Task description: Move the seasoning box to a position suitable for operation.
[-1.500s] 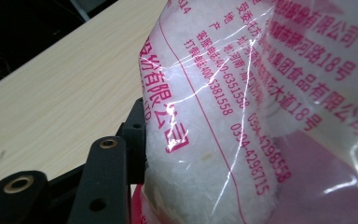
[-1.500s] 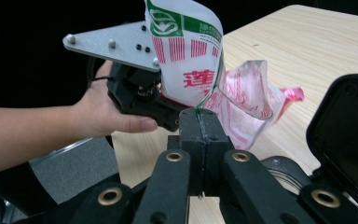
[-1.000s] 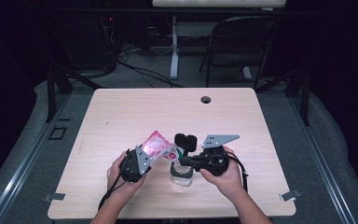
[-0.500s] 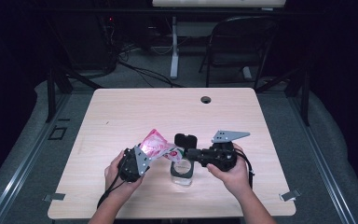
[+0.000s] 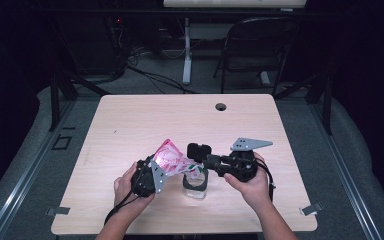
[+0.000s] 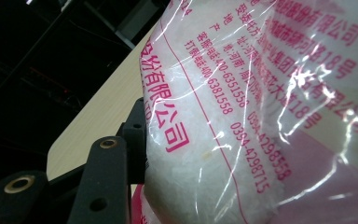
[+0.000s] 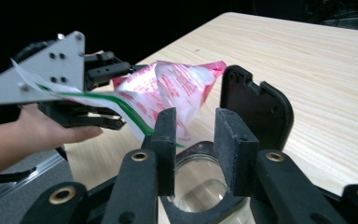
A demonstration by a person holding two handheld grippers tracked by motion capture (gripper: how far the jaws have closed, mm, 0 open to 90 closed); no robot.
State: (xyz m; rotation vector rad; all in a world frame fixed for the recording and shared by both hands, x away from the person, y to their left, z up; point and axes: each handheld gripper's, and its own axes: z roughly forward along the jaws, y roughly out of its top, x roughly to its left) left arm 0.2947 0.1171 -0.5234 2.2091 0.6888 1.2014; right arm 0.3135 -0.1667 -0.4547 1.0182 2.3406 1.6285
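Bag (image 5: pixel 172 159) hangs tilted over the jar (image 5: pixel 195 181), pinched in my left gripper (image 5: pixel 156 169); my right gripper (image 5: pixel 200 162) has just spread open, empty. Grains could miss the jar's mouth.

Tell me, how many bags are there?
1. The pink-printed bag is held in the left gripper, tilted above the glass jar near the table's front edge.
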